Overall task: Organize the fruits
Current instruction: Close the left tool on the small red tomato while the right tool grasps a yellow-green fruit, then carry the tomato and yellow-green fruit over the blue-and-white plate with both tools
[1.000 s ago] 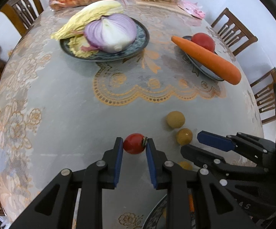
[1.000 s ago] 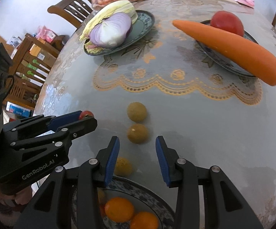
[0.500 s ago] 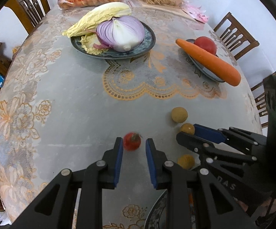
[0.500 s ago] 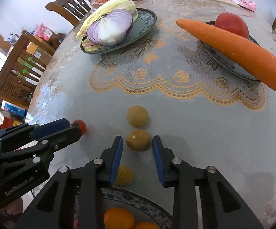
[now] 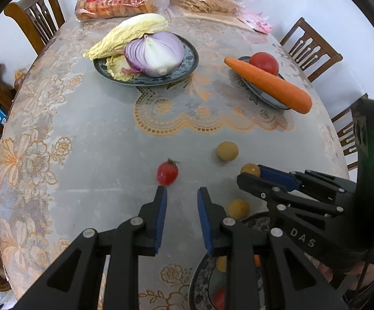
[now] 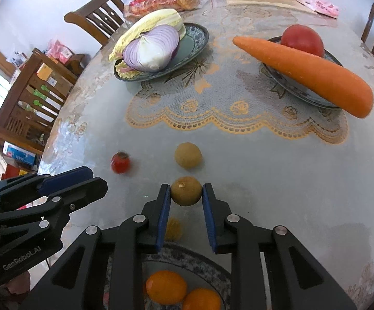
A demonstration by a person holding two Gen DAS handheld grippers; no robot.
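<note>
A small red cherry tomato (image 5: 167, 172) lies loose on the tablecloth just ahead of my left gripper (image 5: 179, 193), which is open and empty. It also shows in the right wrist view (image 6: 120, 162). My right gripper (image 6: 186, 193) is shut on a tan longan (image 6: 186, 190). A second longan (image 6: 188, 155) lies just beyond it, and a third longan (image 6: 173, 228) lies under the fingers by the fruit plate (image 6: 187, 258). That plate holds two oranges (image 6: 166, 286).
A plate with cabbage and half a red onion (image 5: 156, 53) stands at the back. A plate with a carrot (image 5: 267, 84) and a tomato (image 5: 264, 62) stands at the right. Bagged food lies at the far edge. Wooden chairs surround the table.
My left gripper let go of the cherry tomato and drew back from it. My right gripper moved forward and closed on the nearer longan.
</note>
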